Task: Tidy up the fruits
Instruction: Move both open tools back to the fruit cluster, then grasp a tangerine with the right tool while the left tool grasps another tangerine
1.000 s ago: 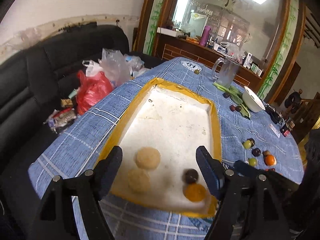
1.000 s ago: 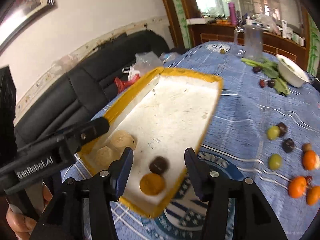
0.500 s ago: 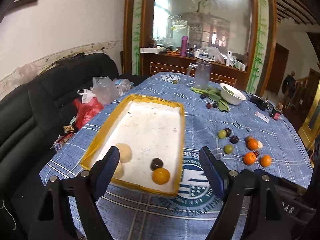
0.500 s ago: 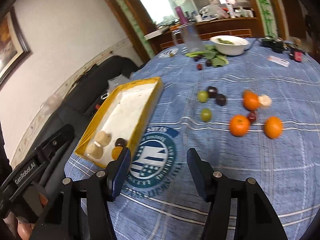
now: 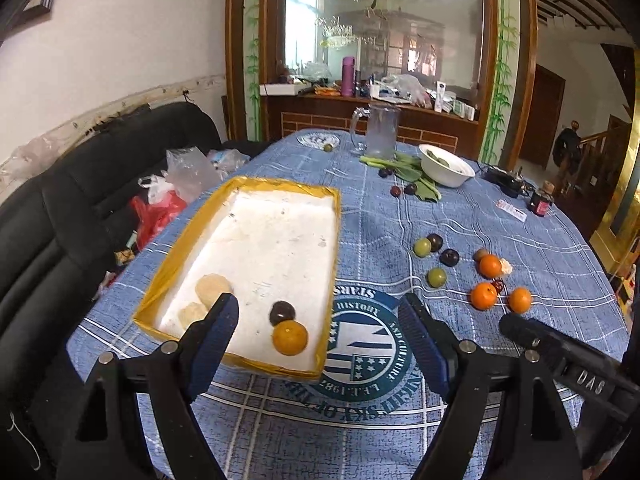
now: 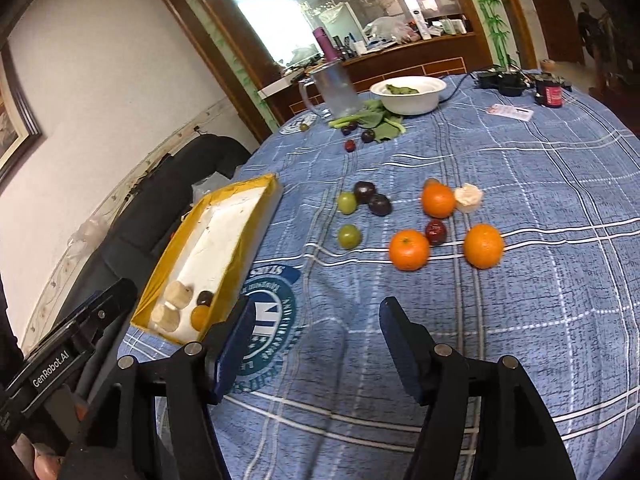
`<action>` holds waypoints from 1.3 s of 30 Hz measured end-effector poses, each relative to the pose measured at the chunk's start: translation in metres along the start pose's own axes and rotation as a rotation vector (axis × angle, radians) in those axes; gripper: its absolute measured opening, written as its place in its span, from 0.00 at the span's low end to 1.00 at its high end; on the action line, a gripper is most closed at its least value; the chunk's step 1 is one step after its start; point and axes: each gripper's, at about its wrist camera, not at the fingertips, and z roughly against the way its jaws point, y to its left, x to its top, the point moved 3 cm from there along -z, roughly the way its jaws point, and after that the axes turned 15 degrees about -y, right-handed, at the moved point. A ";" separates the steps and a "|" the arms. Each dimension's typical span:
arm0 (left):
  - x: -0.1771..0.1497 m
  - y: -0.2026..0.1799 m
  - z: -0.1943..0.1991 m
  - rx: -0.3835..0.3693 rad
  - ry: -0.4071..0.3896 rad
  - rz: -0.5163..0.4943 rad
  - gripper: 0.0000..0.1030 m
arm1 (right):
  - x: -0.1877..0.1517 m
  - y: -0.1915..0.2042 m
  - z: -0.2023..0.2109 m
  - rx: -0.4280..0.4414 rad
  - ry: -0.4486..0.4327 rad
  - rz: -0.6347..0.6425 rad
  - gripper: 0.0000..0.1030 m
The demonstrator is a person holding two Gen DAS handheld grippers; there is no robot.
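A yellow-rimmed white tray [image 5: 336, 240] [image 6: 262, 216] lies on the blue table. It holds two pale round pieces [image 5: 212, 286], a dark plum [image 5: 282, 312] and an orange [image 5: 290, 337]. Loose fruit lies to its right: three oranges [image 6: 409, 249], two green plums [image 6: 349, 236], dark plums [image 6: 379, 204] and a small red fruit [image 6: 436, 231]. My left gripper [image 5: 318, 338] is open and empty above the tray's near end. My right gripper [image 6: 314, 338] is open and empty above the cloth, short of the loose fruit.
At the far side stand a glass jug [image 5: 378, 130], a white bowl [image 5: 444, 165], leafy greens [image 6: 380, 124] with more dark plums, and a small dark jar [image 6: 549, 94]. A black sofa [image 5: 60, 208] with plastic bags [image 5: 160, 204] flanks the table's left edge.
Both grippers have pulled back and up from the tray. The right one has swung right, from over the tray's near end toward the loose fruit. Both stay open and empty.
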 end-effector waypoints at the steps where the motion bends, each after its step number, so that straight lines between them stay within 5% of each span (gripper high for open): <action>1: -0.002 0.001 -0.004 -0.006 0.010 0.006 0.79 | 0.004 -0.007 0.001 -0.012 -0.006 -0.007 0.67; 11: -0.023 -0.024 -0.048 -0.117 0.115 0.018 0.79 | 0.046 -0.092 -0.011 -0.226 0.002 0.026 0.66; 17: -0.026 -0.063 -0.075 -0.251 0.166 -0.001 0.79 | 0.040 -0.103 -0.034 -0.219 0.080 0.060 0.66; 29: -0.031 -0.127 -0.106 -0.366 0.170 -0.128 0.78 | 0.022 -0.100 -0.058 -0.216 0.136 0.155 0.66; 36: -0.041 -0.150 -0.118 -0.432 0.210 -0.188 0.76 | 0.021 -0.090 -0.069 -0.230 0.147 0.226 0.36; 39: -0.043 -0.159 -0.123 -0.459 0.224 -0.218 0.76 | 0.024 -0.096 -0.066 -0.220 0.139 0.186 0.35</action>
